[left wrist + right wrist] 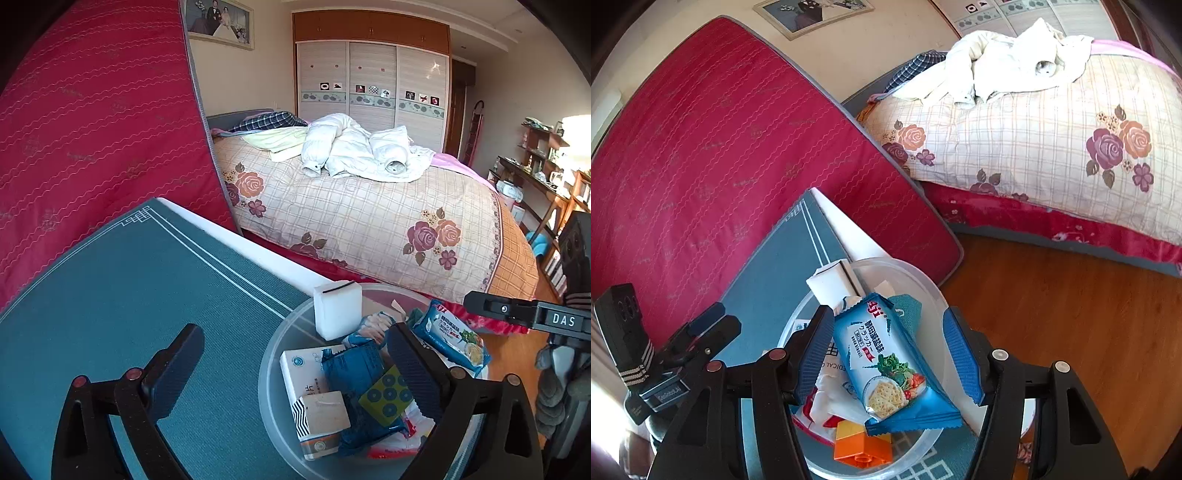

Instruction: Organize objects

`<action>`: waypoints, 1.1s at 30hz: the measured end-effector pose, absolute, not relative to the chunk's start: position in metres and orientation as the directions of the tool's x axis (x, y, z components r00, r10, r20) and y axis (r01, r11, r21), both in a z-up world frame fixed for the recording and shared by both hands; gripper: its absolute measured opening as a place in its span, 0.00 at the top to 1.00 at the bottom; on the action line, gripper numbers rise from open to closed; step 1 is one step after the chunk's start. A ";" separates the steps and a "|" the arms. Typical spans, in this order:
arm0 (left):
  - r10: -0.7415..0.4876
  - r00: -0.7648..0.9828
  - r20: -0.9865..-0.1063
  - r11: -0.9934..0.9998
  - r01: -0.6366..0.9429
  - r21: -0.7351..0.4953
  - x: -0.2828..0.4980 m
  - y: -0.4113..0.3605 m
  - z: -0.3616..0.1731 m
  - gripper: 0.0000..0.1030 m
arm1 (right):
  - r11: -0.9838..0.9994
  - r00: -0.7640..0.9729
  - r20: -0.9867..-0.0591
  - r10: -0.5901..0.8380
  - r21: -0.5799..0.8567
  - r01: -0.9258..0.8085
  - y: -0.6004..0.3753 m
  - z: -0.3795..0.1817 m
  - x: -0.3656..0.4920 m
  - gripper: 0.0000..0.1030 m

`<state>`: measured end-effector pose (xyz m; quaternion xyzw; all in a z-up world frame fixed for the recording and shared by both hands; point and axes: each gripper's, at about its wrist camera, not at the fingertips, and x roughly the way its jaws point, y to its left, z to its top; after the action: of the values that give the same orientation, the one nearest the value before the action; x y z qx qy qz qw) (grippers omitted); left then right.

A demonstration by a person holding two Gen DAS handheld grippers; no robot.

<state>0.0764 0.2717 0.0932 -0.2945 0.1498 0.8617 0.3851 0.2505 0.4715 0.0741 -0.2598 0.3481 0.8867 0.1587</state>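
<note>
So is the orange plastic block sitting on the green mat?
No, the orange plastic block lies inside the clear round plastic tub, under the blue cracker packet.

A lived-in home bedroom: a bed (369,218) under a plaid, rose-printed quilt is filling the centre of the frame, a white jacket (354,151) lying crumpled on it. A sliding-door wardrobe (373,81) is standing behind, a framed portrait (220,22) hanging at upper left. A red mattress (96,122) is leaning against the wall at left, and cluttered shelves (543,155) are lining the right edge above a wooden floor (1052,295).
</note>
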 end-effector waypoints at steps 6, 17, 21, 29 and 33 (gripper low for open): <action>0.522 -0.597 -0.608 -0.692 -0.714 0.106 0.091 0.264 0.091 0.01 | -0.781 -0.770 -0.617 0.159 0.398 -0.480 0.446 0.087 0.253 0.18; 0.484 -0.654 -0.582 -0.701 -0.687 0.189 0.118 0.250 0.084 0.00 | -0.878 -0.690 -0.661 0.294 0.099 -0.468 0.366 0.100 0.261 0.01; 0.481 -0.659 -0.578 -0.703 -0.684 0.195 0.122 0.244 0.083 0.00 | -0.884 -0.667 -0.687 0.288 0.076 -0.460 0.346 0.092 0.255 0.01; 0.471 -0.662 -0.583 -0.710 -0.677 0.195 0.124 0.235 0.080 0.00 | -0.888 -0.625 -0.712 0.319 0.007 -0.461 0.321 0.083 0.247 0.01; 0.478 -0.650 -0.591 -0.705 -0.685 0.184 0.125 0.233 0.078 0.00 | -0.889 -0.612 -0.718 0.332 -0.021 -0.458 0.313 0.081 0.244 0.01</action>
<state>0.1247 0.2330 0.0781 -0.2594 0.2000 0.8860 0.3282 0.2444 0.3128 0.0811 -0.3812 0.0824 0.8939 0.2209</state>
